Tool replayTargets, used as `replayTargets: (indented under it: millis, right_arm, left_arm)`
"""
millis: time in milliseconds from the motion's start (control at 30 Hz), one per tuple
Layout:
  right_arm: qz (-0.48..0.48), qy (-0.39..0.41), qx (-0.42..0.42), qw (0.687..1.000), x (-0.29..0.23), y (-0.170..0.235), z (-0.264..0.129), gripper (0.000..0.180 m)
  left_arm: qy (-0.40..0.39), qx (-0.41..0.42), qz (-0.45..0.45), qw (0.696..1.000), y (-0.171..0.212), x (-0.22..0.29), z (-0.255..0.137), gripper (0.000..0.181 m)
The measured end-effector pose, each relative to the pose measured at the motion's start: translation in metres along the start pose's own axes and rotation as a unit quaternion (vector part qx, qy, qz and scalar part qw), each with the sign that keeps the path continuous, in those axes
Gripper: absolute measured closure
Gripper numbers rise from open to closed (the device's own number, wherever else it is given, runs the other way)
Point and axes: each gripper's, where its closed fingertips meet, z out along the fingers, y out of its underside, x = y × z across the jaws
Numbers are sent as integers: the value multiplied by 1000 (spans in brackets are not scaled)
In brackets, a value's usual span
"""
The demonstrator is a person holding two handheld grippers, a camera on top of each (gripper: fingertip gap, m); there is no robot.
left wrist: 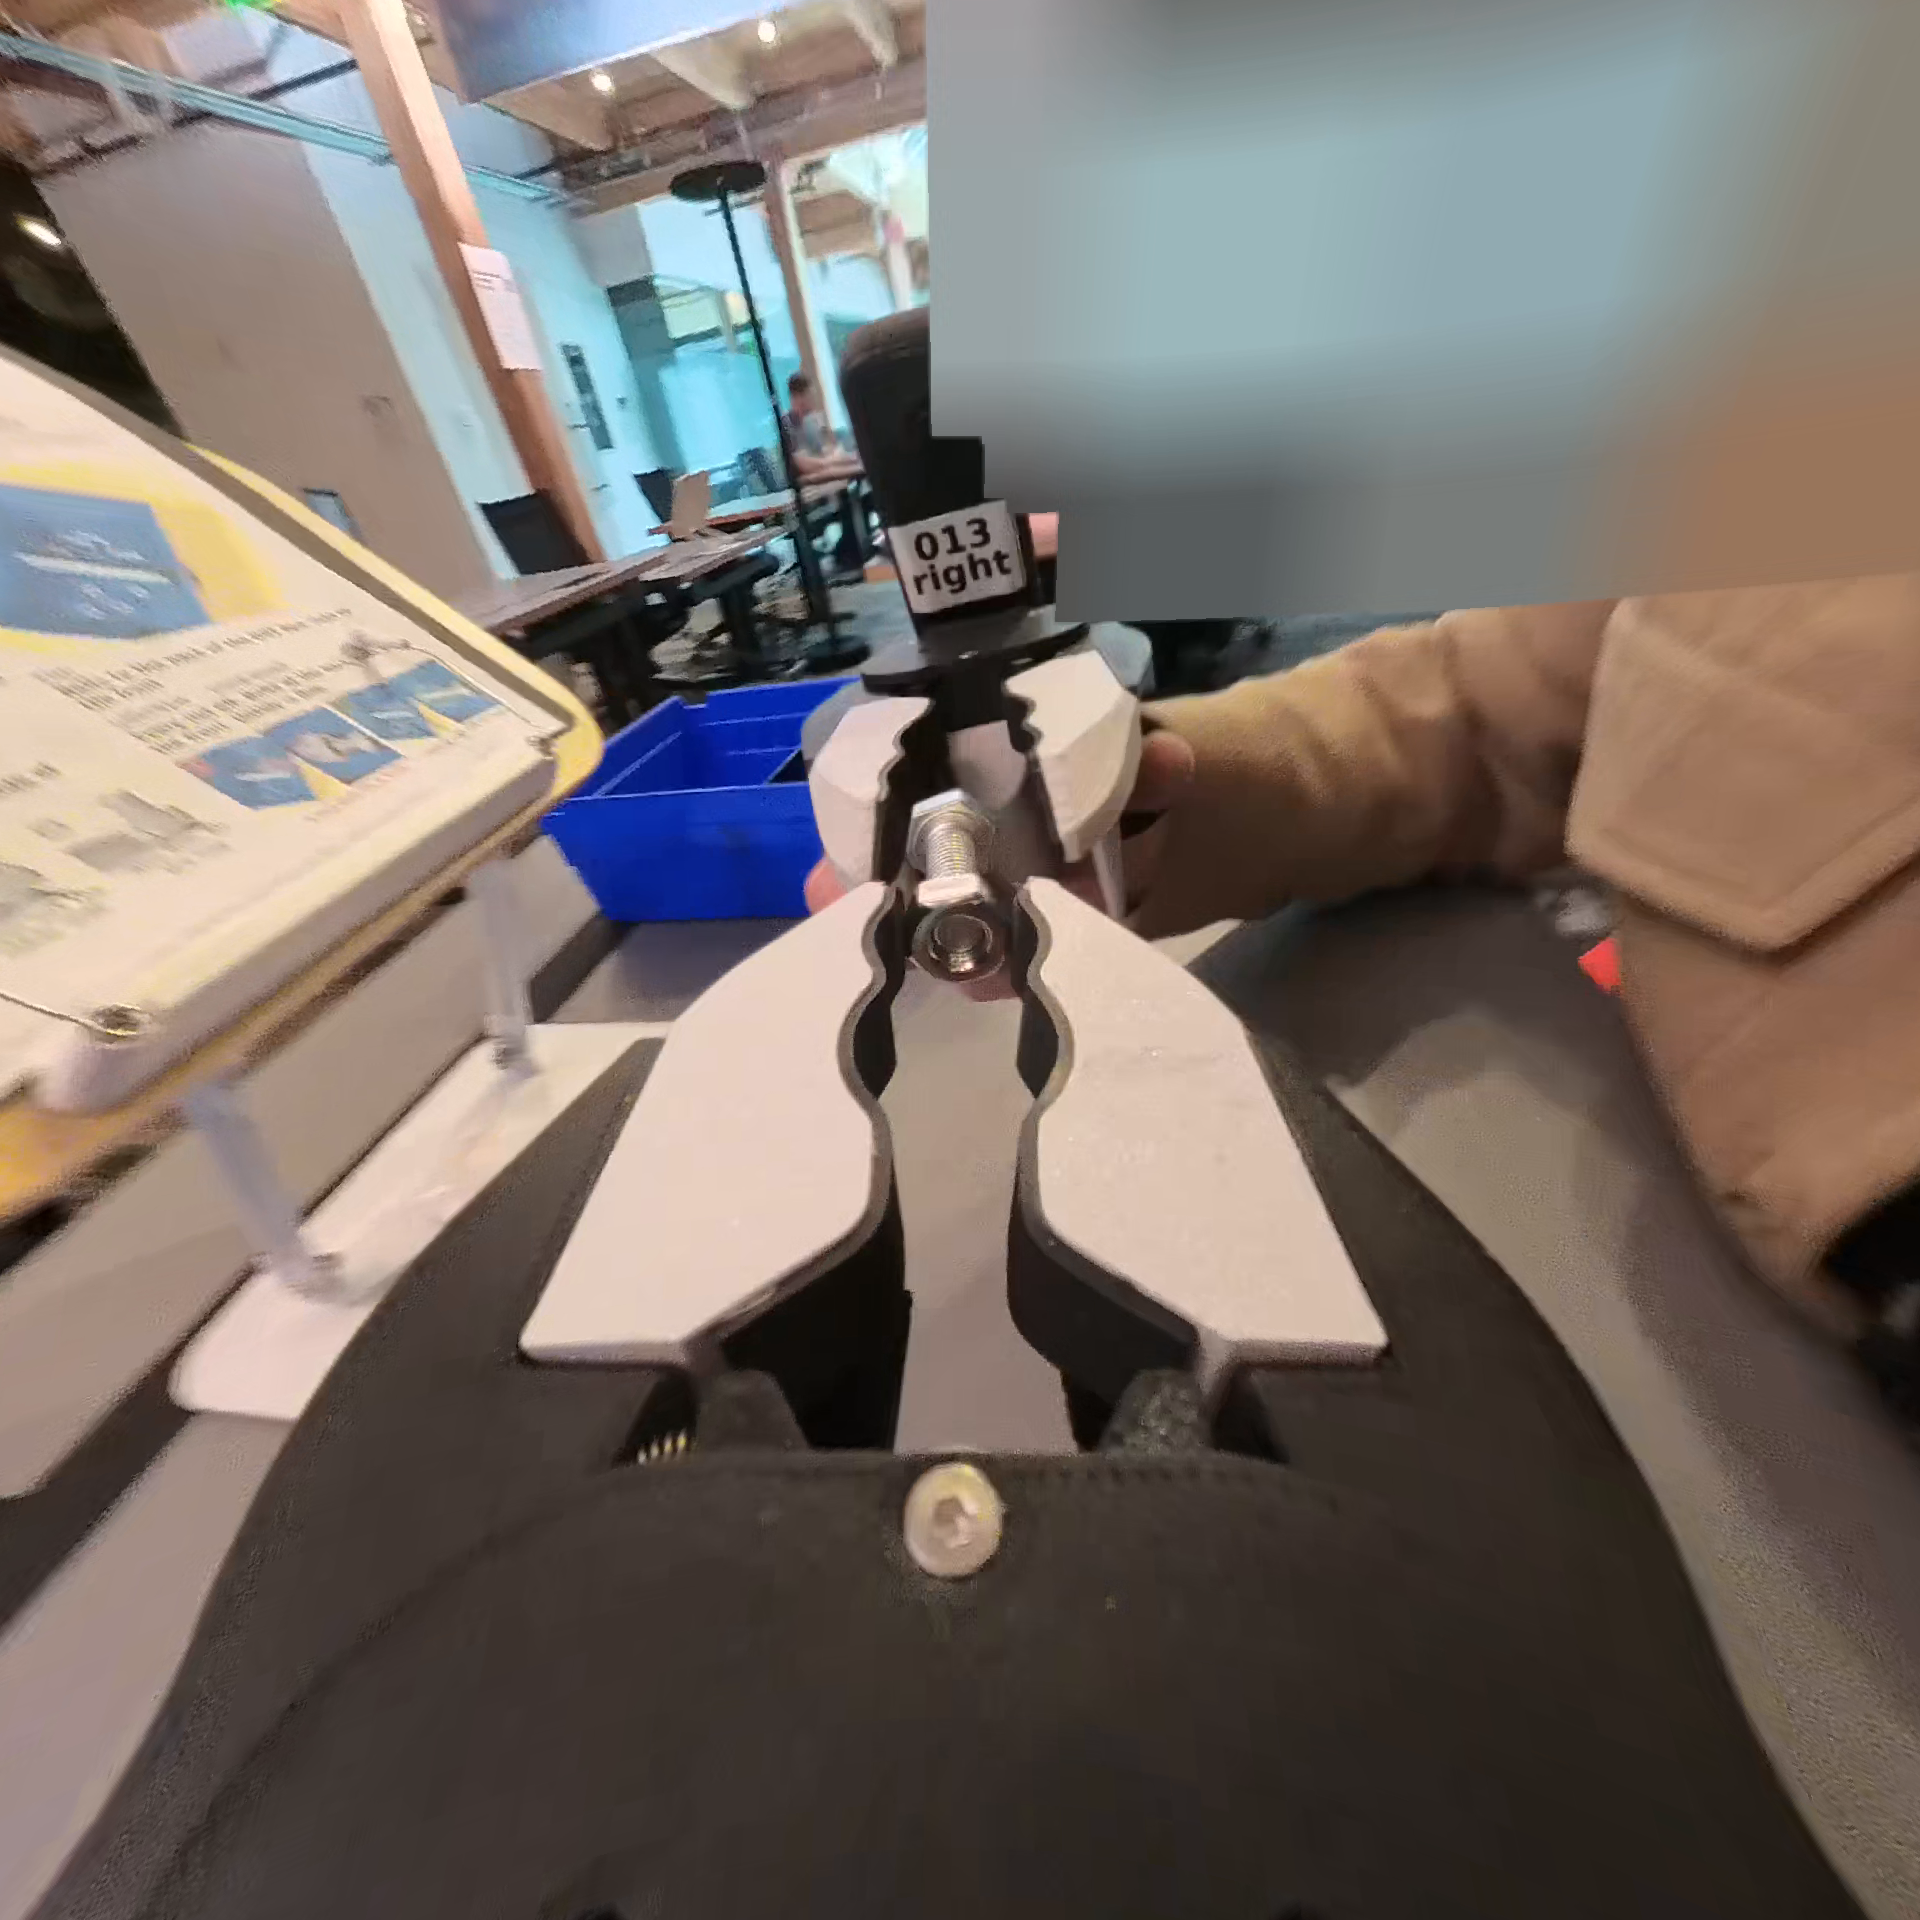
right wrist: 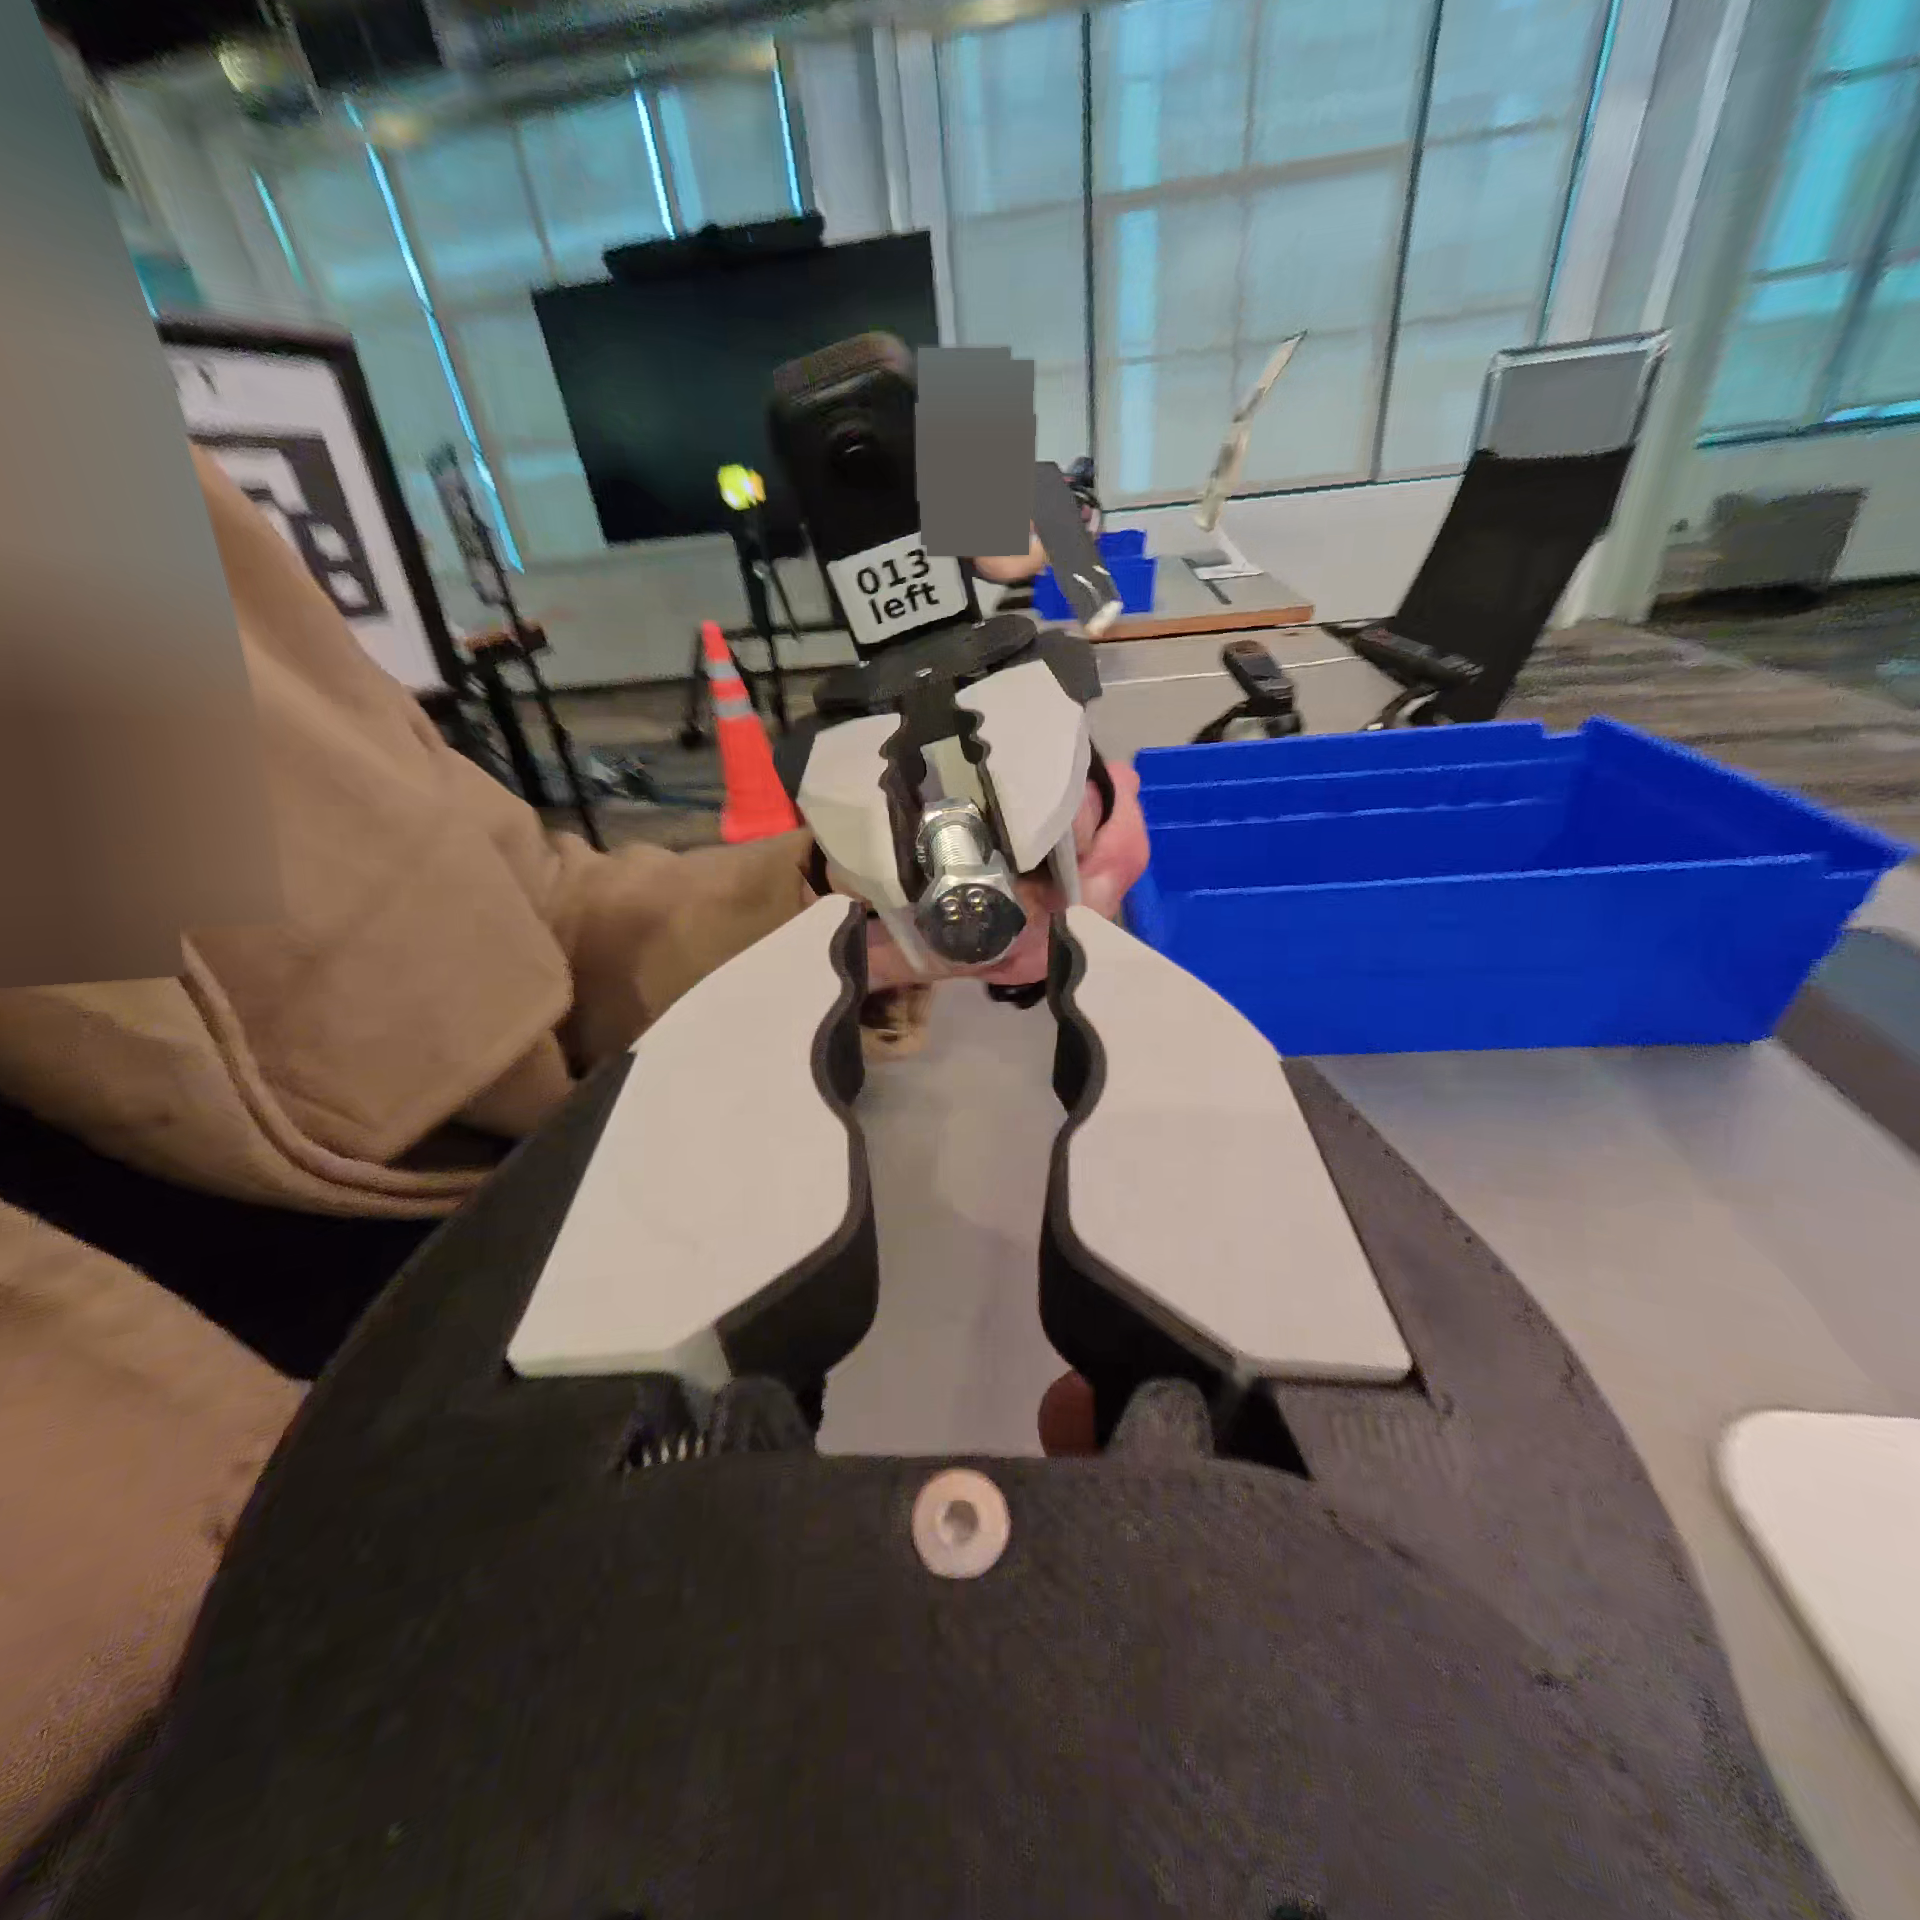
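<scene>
A steel bolt [left wrist: 945,836] hangs in the air between my two grippers, which face each other tip to tip. My left gripper [left wrist: 956,920] is shut on a hex nut [left wrist: 956,940] at the near end of the thread. In the right wrist view the bolt's hex head [right wrist: 968,920] faces the camera. It sits between the tips of my right gripper [right wrist: 956,935], with a small gap on each side, so the jaws stand slightly open. The left gripper [right wrist: 940,821] shows beyond it, and the right gripper [left wrist: 966,790] shows beyond the nut. A hand [right wrist: 1107,862] holds each handle.
A blue divided bin [left wrist: 707,821] [right wrist: 1455,914] stands on the grey table [right wrist: 1507,1195] behind the grippers. A tilted instruction board [left wrist: 260,727] on thin legs stands on the left. A tan sleeve [left wrist: 1403,769] reaches in. A white slab [right wrist: 1839,1558] lies at the right. My two grippers' fingertips are within a few centimetres of each other.
</scene>
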Motion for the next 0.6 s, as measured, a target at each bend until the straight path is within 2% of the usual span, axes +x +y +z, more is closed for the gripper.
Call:
replayTargets:
  millis: [133, 233, 367, 500, 600]
  right_arm:
    - [85, -26, 21, 996, 3, 5, 2, 147]
    - [117, -41, 32, 992, 3, 5, 3, 150]
    - [133, -51, 50, 989, 3, 2, 1, 162]
    - [125, -55, 50, 989, 1, 1, 1, 162]
    - [81, -35, 45, 995, 2, 2, 1, 162]
  left_arm:
    - [-43, -49, 111, 992, 3, 2, 1, 162]
    - [-59, -65, 152, 984, 2, 3, 1, 162]
    - [-69, -78, 174, 979, 4, 2, 1, 162]
    - [-65, -72, 171, 981, 3, 4, 2, 162]
    - [-60, -75, 152, 984, 5, 3, 2, 162]
